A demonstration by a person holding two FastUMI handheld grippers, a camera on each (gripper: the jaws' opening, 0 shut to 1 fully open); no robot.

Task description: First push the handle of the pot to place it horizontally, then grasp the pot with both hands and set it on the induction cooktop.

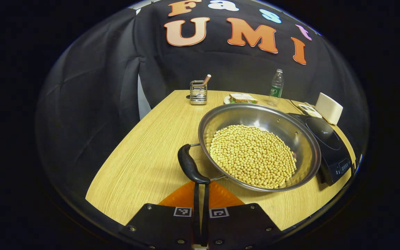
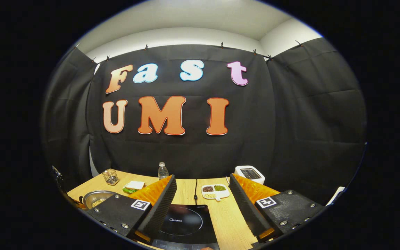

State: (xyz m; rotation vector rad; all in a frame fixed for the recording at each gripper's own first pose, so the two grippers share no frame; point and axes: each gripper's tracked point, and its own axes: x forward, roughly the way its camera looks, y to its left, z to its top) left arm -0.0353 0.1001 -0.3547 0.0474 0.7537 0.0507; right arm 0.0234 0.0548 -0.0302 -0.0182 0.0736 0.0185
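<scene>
Shiny steel pot of beans, black handle touched by closed left gripper for pushing. Right gripper held wide over black cooktop, waiting.

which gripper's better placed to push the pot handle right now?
Left. The left gripper is shut, its tips right at the pot's black handle. The right gripper hangs open above the induction cooktop, away from the pot.

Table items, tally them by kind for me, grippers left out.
Cookware: 1, the pot
Appliances: 2, induction cooktop, white box
Food dishes: 2, sandwich plate, divided dish
Bottles: 1, water bottle
Holders: 1, wire caddy
Total: 7
</scene>
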